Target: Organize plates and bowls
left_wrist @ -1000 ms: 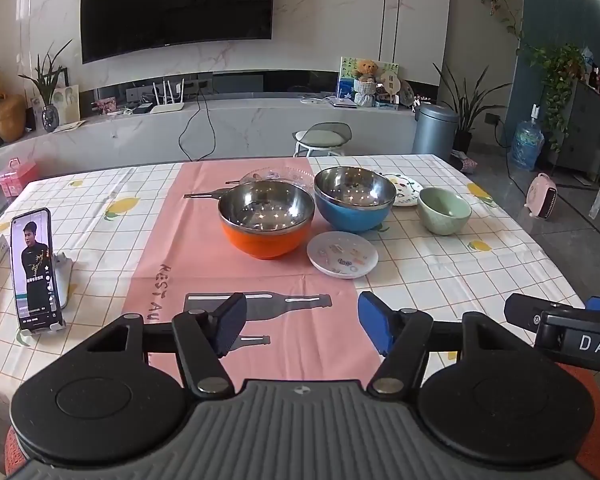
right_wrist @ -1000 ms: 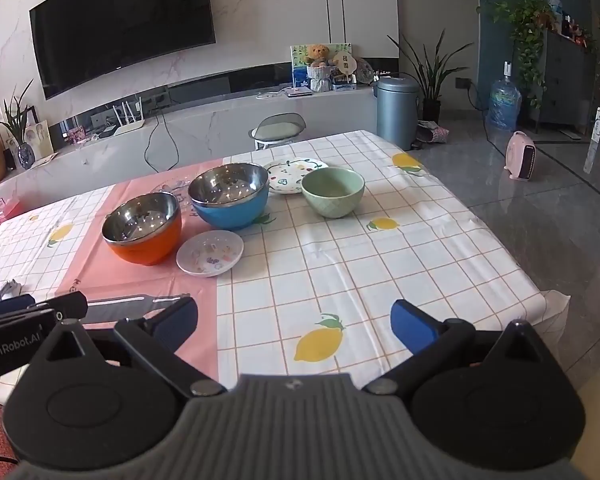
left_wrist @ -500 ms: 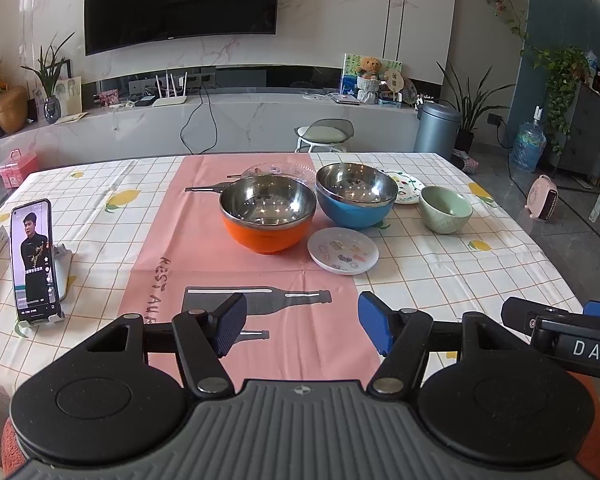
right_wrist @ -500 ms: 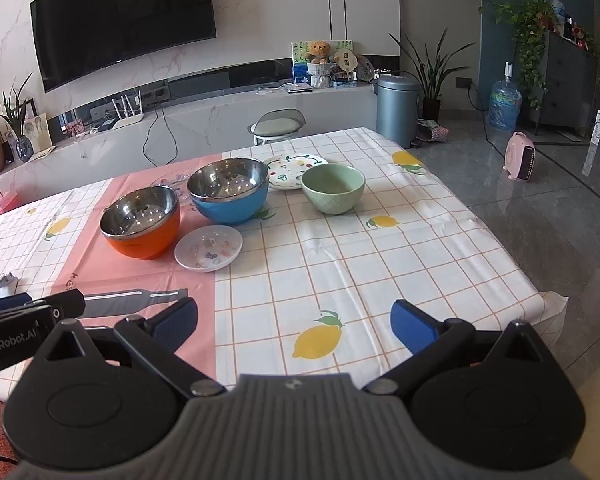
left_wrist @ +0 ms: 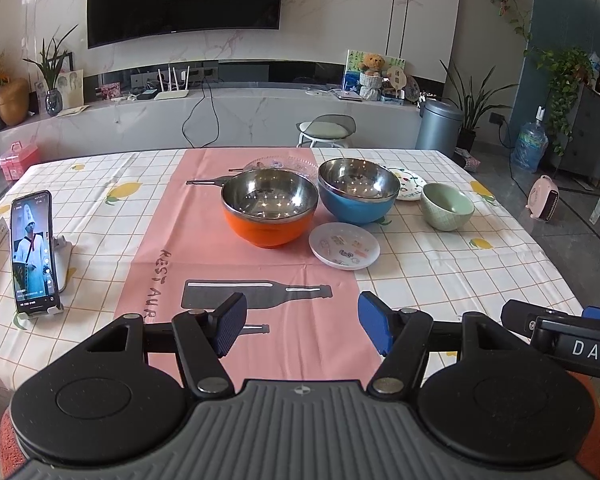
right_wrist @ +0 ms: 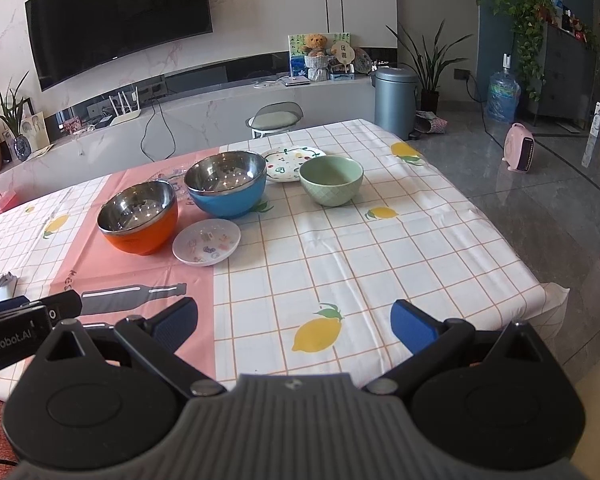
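Evidently nothing is sorted yet: both the left tongs (left_wrist: 302, 328) and right tongs (right_wrist: 294, 326) hang released and empty over the near tabletop (right_wrist: 380, 264). Well ahead sit the orange bowl (left_wrist: 269, 214), blue bowl (left_wrist: 358, 190), green bowl (left_wrist: 446, 206) and two small plates (left_wrist: 344, 245). Next probably comes reaching forward to stack the bowls.

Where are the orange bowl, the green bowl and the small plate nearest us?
orange bowl (left_wrist: 269, 232), left wrist view, orange outer wall.
green bowl (right_wrist: 331, 190), right wrist view, outer wall.
small plate (right_wrist: 206, 241), right wrist view, patterned centre.
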